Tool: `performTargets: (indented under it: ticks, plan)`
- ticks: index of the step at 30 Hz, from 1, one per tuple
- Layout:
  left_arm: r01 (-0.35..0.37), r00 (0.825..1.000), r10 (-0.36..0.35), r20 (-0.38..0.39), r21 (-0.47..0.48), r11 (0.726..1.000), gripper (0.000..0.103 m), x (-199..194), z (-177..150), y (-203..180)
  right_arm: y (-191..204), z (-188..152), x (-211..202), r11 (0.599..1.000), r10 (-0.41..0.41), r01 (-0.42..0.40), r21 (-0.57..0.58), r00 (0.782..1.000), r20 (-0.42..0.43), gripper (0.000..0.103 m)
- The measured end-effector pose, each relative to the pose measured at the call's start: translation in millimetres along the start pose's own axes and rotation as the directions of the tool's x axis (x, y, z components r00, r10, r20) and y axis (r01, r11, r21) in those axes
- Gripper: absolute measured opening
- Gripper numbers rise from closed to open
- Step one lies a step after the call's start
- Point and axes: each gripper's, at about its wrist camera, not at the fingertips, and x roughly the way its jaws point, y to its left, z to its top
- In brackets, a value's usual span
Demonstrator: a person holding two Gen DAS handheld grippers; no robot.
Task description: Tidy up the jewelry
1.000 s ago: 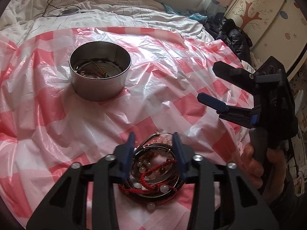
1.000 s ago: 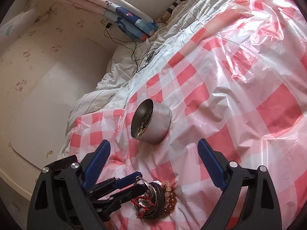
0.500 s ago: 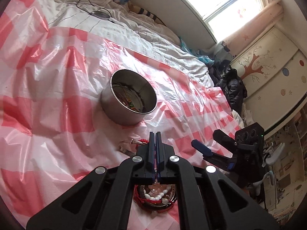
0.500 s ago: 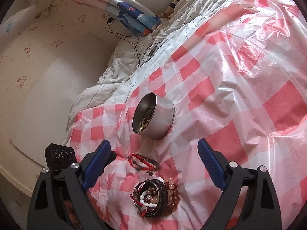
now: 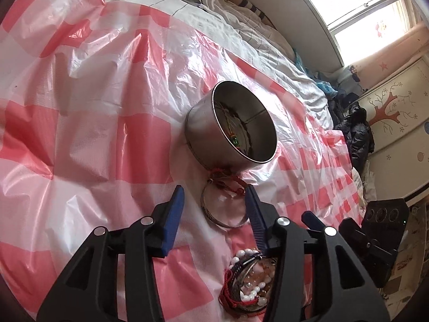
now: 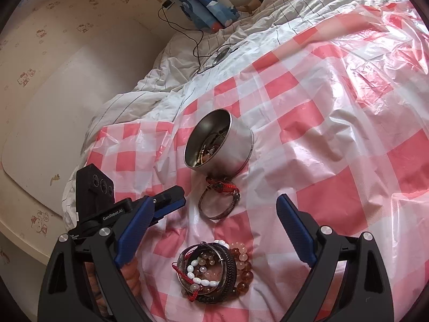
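Presently, left wrist view: left gripper (image 5: 214, 201) stood with its blue-padded fingers spread and gripping nothing, a silver bangle (image 5: 224, 206) wound with red cord lying flat between them on the checked plastic sheet (image 5: 80, 134). The bangle's far edge sat just beside, perhaps touching, the foot of the round steel tin (image 5: 233, 131); which, could not be told. The tin was smooth, mirror-sided, open-topped, with chains visible inside. A pile of bracelets (image 5: 246, 287) lay low in the frame, partly behind the gripper body: white beads, red cord, dark bands.

Right wrist view: right gripper (image 6: 219, 230) hung spread wide and empty above the same pile (image 6: 214, 271), here showing amber glass beads, white oval beads and stacked metal hoops. The bangle (image 6: 219, 204) lay between pile and tin (image 6: 218, 142). The sheet (image 6: 335, 134) was glossy, creased, pink-and-white over a soft bed.

Step judged: one bangle separated from the pile but resting outside the tin. Next move likely calls for closing on its thin rim and lifting it over the tin's wall; the slick sheet may let it slide.
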Motion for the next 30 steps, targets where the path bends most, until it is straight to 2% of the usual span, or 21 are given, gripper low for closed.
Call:
performTargets:
  ticks: [3,6,7,8,9,10,11,13,15,19,21,24,26,27,28,29,30]
  plan:
    - [-0.025,0.999,0.026,-0.029,0.018,1.0,0.048,15,1,-3,-6,3,0,1.0,-0.004,0.004,0.021,1.0,0.002,0.089]
    - [-0.059,0.997,0.062,-0.037,0.083,0.995,0.048,21,0,-13,-4,4,2,1.0,-0.005,0.005,0.014,1.0,-0.002,0.089]
    - [-0.074,0.996,0.08,-0.041,0.112,0.991,0.044,22,-1,-17,-4,4,3,1.0,-0.005,0.006,0.013,1.0,-0.006,0.089]
    - [-0.108,0.992,0.116,-0.044,0.153,0.982,0.031,23,-2,-21,-4,3,4,1.0,-0.006,0.006,0.013,1.0,-0.011,0.089]
    - [-0.159,0.985,0.17,-0.035,0.205,0.966,0.024,24,-5,-27,-4,3,5,1.0,-0.006,0.006,0.016,1.0,-0.013,0.089]
    - [-0.205,0.975,0.219,-0.027,0.258,0.944,0.012,25,-7,-33,-5,3,5,1.0,-0.004,0.005,0.019,1.0,-0.014,0.089]
    - [-0.217,0.972,0.234,-0.027,0.288,0.933,0.006,25,-9,-37,-5,4,5,1.0,-0.005,0.005,0.022,1.0,-0.012,0.089]
    - [-0.205,0.973,0.228,-0.035,0.325,0.923,0.004,22,-13,-44,-3,6,6,1.0,-0.019,0.019,0.01,1.0,-0.005,0.089]
    - [-0.227,0.969,0.245,-0.004,0.368,0.902,0.004,16,-17,-51,1,9,10,0.998,-0.05,0.049,-0.03,0.999,-0.008,0.089]
    - [-0.21,0.975,0.223,0.008,0.369,0.905,0.003,6,-16,-51,24,15,26,0.969,-0.146,0.14,-0.203,0.989,-0.013,0.089]
    - [-0.205,0.976,0.218,0.003,0.363,0.909,0.003,5,-15,-49,33,14,40,0.949,-0.166,0.148,-0.279,0.985,-0.039,0.089]
    - [-0.199,0.977,0.212,0.004,0.366,0.909,0.003,2,-17,-47,36,12,65,0.937,-0.175,0.126,-0.326,0.977,-0.124,0.089]
    - [-0.197,0.978,0.211,0.004,0.368,0.909,0.003,2,-17,-47,33,11,76,0.942,-0.156,0.095,-0.321,0.973,-0.17,0.071]
    - [-0.198,0.977,0.211,0.004,0.367,0.909,0.003,3,-16,-48,29,11,79,0.954,-0.131,0.069,-0.292,0.971,-0.199,0.041]
    - [-0.204,0.976,0.217,0.007,0.368,0.907,0.003,3,-16,-48,25,10,79,0.96,-0.128,0.069,-0.271,0.971,-0.204,0.027]
    - [-0.212,0.974,0.224,0.01,0.37,0.904,0.003,3,-16,-48,21,11,77,0.967,-0.11,0.056,-0.249,0.972,-0.209,0.024]
    - [-0.218,0.973,0.23,0.013,0.368,0.904,0.003,4,-15,-48,17,12,74,0.975,-0.082,0.035,-0.221,0.975,-0.208,0.016]
